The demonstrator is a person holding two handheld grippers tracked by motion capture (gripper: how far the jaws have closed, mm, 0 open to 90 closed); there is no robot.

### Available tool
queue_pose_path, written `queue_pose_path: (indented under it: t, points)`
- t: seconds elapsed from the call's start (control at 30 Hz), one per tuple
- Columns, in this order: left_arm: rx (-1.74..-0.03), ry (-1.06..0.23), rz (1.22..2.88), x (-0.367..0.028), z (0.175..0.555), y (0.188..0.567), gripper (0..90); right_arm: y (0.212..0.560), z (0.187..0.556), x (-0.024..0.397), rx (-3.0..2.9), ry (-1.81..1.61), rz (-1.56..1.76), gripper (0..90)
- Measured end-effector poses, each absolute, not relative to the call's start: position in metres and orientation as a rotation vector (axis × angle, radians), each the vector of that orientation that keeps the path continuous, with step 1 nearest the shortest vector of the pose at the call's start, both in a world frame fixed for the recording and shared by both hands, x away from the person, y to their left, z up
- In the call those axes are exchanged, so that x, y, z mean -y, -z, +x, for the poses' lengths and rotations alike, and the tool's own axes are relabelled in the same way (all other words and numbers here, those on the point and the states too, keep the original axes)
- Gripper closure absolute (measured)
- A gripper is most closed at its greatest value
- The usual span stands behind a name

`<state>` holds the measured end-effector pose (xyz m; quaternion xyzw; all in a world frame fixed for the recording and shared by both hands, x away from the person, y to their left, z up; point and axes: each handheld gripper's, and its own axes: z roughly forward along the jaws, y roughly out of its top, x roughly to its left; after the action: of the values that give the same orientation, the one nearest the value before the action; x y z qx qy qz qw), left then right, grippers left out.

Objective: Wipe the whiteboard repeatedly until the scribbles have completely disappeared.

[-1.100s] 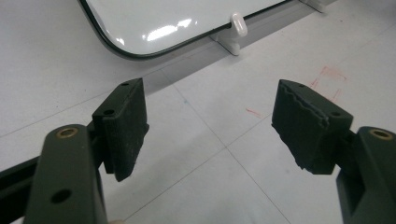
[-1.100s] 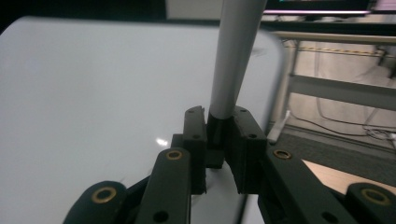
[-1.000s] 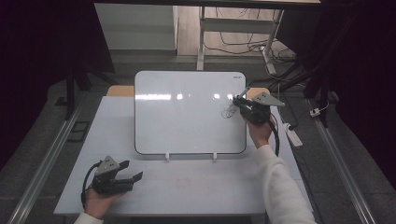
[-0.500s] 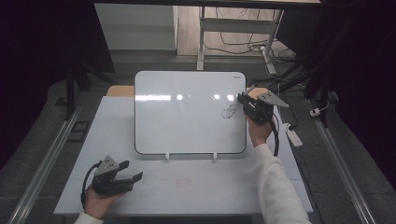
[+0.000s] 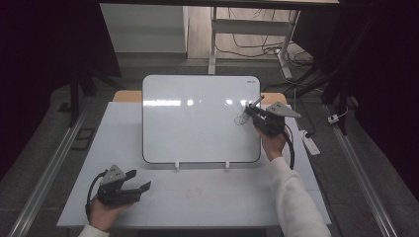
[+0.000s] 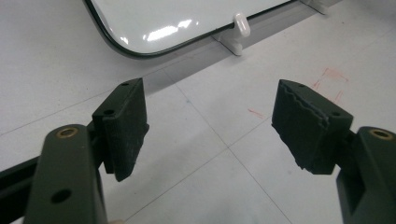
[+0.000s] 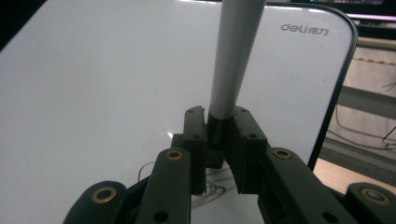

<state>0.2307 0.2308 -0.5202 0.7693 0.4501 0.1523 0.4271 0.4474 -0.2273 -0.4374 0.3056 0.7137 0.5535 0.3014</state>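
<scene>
Whiteboard (image 5: 197,118), one, glossy with rounded corners; right tongs (image 5: 253,114) clamp one smooth grey marker (image 7: 231,60); left tongs (image 5: 141,180) gape apart over the counter (image 5: 207,197).

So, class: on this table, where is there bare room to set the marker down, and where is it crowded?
Free: the table strip in front of the whiteboard, between the left gripper and the sleeve; also the strip left of the whiteboard. Crowded: the whiteboard's right edge, where the right gripper holds the marker by the scribble.

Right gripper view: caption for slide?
Right gripper clamps a grey marker against the whiteboard, scribbles beneath.
</scene>
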Motion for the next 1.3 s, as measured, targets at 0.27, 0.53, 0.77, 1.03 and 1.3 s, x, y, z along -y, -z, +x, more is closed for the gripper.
queue_pose_path:
  t: [0.27,0.53,0.77,1.03,1.3]
  points:
    - [-1.122,-0.381,1.923,-0.230,0.231,0.520,27.4,0.439,0.448,0.237,-1.797,-1.508,0.898,77.8]
    - [-1.116,-0.383,1.924,-0.230,0.229,0.519,27.4,0.436,0.451,0.244,-1.719,-1.509,0.958,77.8]
    - [-1.119,-0.380,1.925,-0.230,0.230,0.520,27.4,0.443,0.442,0.240,-1.794,-1.485,0.889,77.8]
    - [-1.119,-0.382,1.922,-0.230,0.231,0.520,27.4,0.443,0.439,0.231,-1.882,-1.458,0.824,77.8]
    - [-1.115,-0.389,1.919,-0.230,0.230,0.519,27.4,0.436,0.451,0.234,-1.804,-1.540,0.932,77.8]
